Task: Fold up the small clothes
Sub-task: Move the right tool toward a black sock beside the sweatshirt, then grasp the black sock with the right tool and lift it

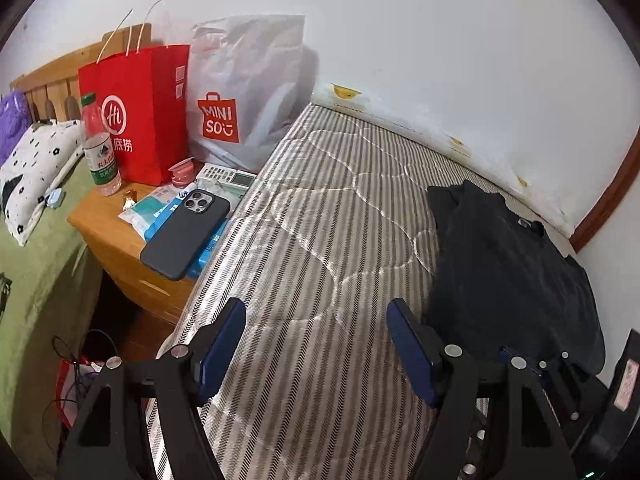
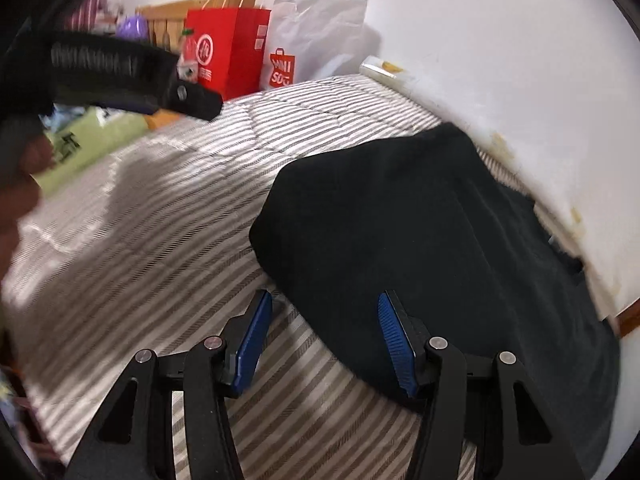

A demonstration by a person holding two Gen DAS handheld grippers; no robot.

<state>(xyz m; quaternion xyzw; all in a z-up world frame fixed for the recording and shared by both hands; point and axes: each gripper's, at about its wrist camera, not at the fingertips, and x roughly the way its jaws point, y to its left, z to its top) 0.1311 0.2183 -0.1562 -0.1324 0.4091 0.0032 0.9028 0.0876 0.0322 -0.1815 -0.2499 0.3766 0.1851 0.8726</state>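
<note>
A black garment (image 2: 432,248) lies in a folded, humped shape on the striped mattress (image 2: 160,240), close to the wall. My right gripper (image 2: 325,298) hovers open over its near edge. One blue pad is above the cloth, the other above the bare mattress, and neither presses on anything. In the left wrist view the same garment (image 1: 500,272) is at the right. My left gripper (image 1: 315,306) stands open over bare mattress (image 1: 320,208) to its left, holding nothing. In the right wrist view the left gripper (image 2: 204,104) appears blurred at the upper left, held by a hand (image 2: 24,176).
A wooden nightstand (image 1: 100,224) beside the mattress carries a dark phone (image 1: 184,232), a water bottle (image 1: 98,148), a remote (image 1: 226,178) and tissue packs. A red paper bag (image 1: 140,116) and a white plastic bag (image 1: 248,92) stand behind. A green-covered bed (image 1: 36,280) is at the left, and the white wall (image 1: 460,60) bounds the mattress's far side.
</note>
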